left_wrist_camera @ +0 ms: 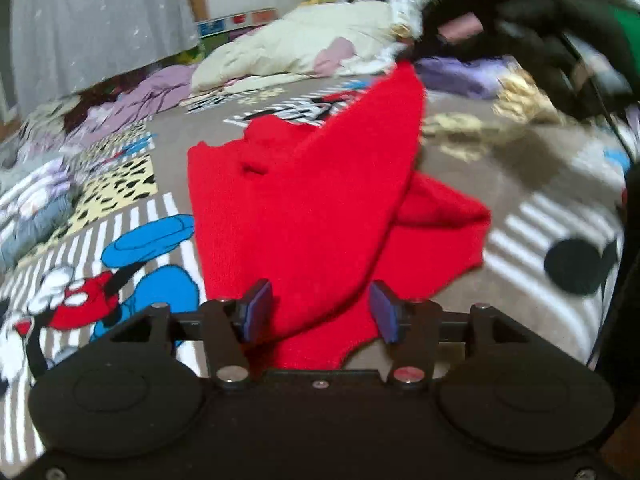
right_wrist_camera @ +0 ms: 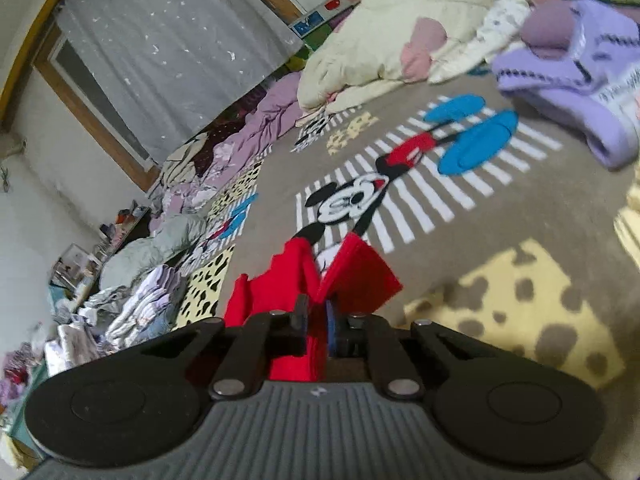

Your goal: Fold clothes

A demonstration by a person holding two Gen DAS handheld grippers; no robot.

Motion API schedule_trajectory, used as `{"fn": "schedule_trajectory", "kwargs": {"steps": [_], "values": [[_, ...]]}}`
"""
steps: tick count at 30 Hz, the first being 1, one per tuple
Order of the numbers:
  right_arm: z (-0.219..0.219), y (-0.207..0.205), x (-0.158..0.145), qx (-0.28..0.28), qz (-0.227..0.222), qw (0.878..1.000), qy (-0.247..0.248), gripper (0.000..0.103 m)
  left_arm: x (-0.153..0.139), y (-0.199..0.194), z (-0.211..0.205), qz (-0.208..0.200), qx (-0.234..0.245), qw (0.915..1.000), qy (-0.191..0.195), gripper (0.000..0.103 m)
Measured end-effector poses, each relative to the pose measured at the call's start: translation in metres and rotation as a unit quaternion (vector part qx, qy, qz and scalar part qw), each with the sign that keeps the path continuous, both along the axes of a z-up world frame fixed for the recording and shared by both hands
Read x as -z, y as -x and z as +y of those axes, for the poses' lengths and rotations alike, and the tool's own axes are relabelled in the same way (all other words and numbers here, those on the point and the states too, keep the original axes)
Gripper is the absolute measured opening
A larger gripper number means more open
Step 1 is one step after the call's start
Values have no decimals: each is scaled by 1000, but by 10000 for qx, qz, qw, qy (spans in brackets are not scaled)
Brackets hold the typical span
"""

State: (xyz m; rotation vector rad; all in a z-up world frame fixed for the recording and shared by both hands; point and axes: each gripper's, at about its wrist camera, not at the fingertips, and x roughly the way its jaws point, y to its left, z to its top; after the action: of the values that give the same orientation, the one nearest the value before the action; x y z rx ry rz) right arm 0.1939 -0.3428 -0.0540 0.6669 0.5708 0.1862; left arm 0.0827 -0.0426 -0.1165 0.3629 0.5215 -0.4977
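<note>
**Right tongs lift a red corner while the left tongs wait open**

The right tongs (right_wrist_camera: pixel 318 320) are pinched tight on a fold of the soft red knit garment (left_wrist_camera: pixel 312 208), with red cloth filling the narrow gap between the pads and standing up in two peaks just beyond them. The left tongs (left_wrist_camera: pixel 320 308) stand spread wide, their blue-faced pads on either side of the garment's near edge and gripping nothing.

The garment lies on the brown cartoon-mouse printed bedspread (left_wrist_camera: pixel 500 168), roughly in the middle of the bed. One part is drawn up into a long red point toward the far right, where the blurred dark shape of the other tool sits; the rest lies flat in overlapping layers, with a lower layer poking out to the right.

Judging by how it drapes and peaks, the cloth is light, limp and slightly stretchy, not slippery. It should follow a pull readily but sag and bunch wherever it is unsupported. A sound hold for the left tongs seems to be the near hem directly between the pads, taking both layers at the edge so that the fold stays square.

At the far end of the bed lie a rumpled cream quilted blanket (right_wrist_camera: pixel 384 32) and a lilac knitted garment (right_wrist_camera: pixel 572 92); a stack of pale folded clothes (right_wrist_camera: pixel 140 304) sits at the left.
</note>
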Motion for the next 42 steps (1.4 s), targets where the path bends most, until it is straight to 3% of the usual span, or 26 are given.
{"fn": "schedule_trajectory", "kwargs": {"steps": [8,12,15,18,21,23,25,27,30,32,36,38,40,41,42], "values": [[28,-34,-26,37,150,9993,347,7,0,4,3,-195,-2,9996,-222,17],[50,-57,-38,20,271,9977,623,7,-9,-4,25,159,-202,9979,598,13],[67,-76,-45,-38,368,9960,816,7,-10,-15,41,638,-380,9877,1375,13],[93,-100,-51,-153,454,9930,1077,7,-8,-25,59,1127,-567,9688,2132,13],[120,-124,-51,-362,538,9896,1282,7,-4,-32,79,1572,-778,9402,2921,13],[140,-146,-43,-545,732,9862,1378,8,0,-36,94,1863,-951,9143,3467,13],[157,-166,-32,-860,971,9823,1353,11,8,-41,106,2230,-1098,8833,3974,13],[158,-176,-31,-894,936,9834,1272,24,12,-43,113,2437,-1207,8623,4271,13],[151,-183,-34,-894,802,9874,1029,38,10,-42,115,2439,-1259,8588,4326,13],[137,-176,-32,-863,749,9892,921,41,8,-41,116,2454,-1278,8554,4378,14],[113,-167,-7,-953,1024,9834,1157,42,8,-39,121,2416,-1261,8451,4599,18],[101,-162,9,-1093,1070,9841,900,44,8,-38,123,2403,-1249,8421,4663,25],[96,-158,21,-1218,1101,9843,643,43,6,-36,123,2345,-1185,8459,4641,31],[95,-157,25,-1282,1109,9840,551,43,4,-35,121,2306,-1140,8500,4597,39],[97,-156,28,-1387,1081,9833,465,42,2,-34,118,2206,-1121,8583,4495,39]]}}
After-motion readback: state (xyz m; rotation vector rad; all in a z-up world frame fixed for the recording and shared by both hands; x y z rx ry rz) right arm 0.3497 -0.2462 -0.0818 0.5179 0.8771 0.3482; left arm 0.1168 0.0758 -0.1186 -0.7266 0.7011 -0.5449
